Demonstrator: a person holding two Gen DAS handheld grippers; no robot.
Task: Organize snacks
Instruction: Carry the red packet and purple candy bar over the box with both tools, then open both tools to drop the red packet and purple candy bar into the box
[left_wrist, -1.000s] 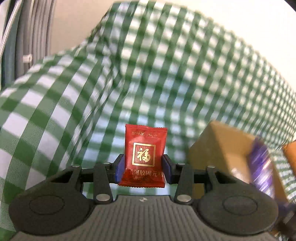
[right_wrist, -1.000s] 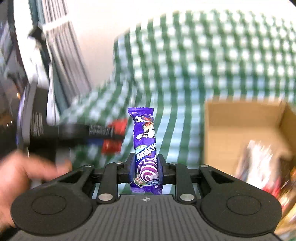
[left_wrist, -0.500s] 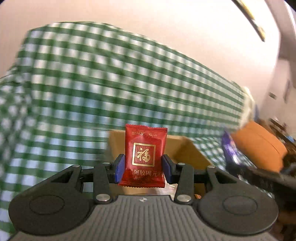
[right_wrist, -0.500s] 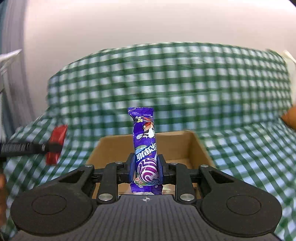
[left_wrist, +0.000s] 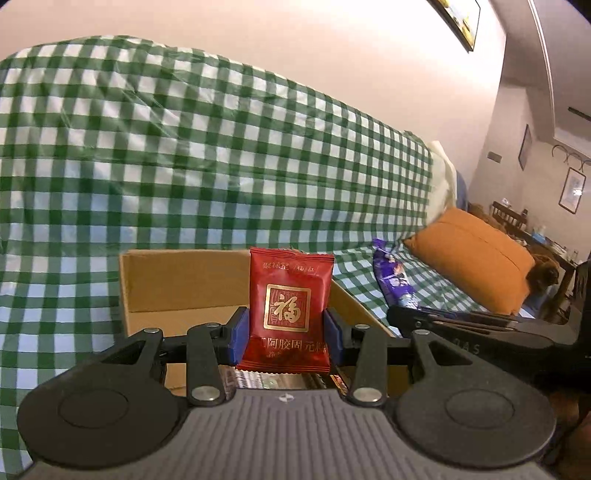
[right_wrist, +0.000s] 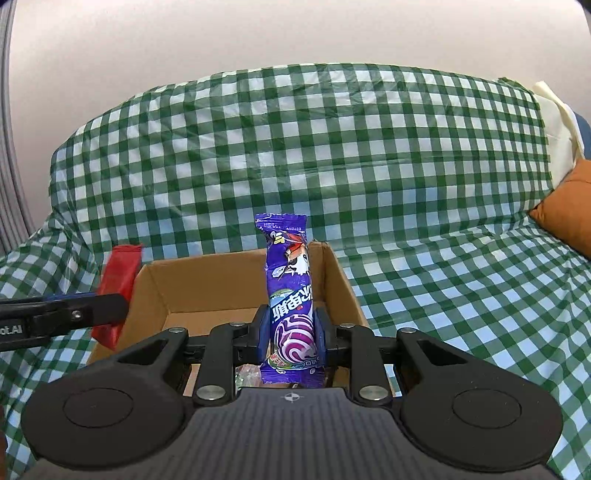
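Sofa (right_wrist: 332, 155) — draped in a green-and-white checked cover (left_wrist: 184, 147), back and seat both covered; carries everything listed below.

Orange cushion (left_wrist: 476, 254) — lies on the seat at the right end of the sofa, well apart from the box; a pale pillow (left_wrist: 441, 173) is behind it at the sofa's corner.

Cardboard box (right_wrist: 221, 280) — open-topped, brown, stands on the checked seat. A few wrapped snacks show at its bottom behind the tools, too hidden to name.

Left tongs (left_wrist: 288, 334) — narrow, blue pads pressed to both side edges of a red packet. Held at the box's near-left side; in the right wrist view the tool reaches in from the left, just beside the box's left wall.

Right tongs (right_wrist: 291, 332) — narrow, clamped on the lower part of a purple packet. Held over the near edge of the box; in the left wrist view the tool comes in from the right, beside the box's right wall.

Purple packet (right_wrist: 290, 295) — long, slim, upright in the right tongs, cartoon print and a swirl mark, top standing free above the box's far wall.

Red packet (left_wrist: 290, 308) — square sachet, gold seal with a Chinese character and a line of gold text below it; upright in the left tongs, in front of the box opening, not yet inside.
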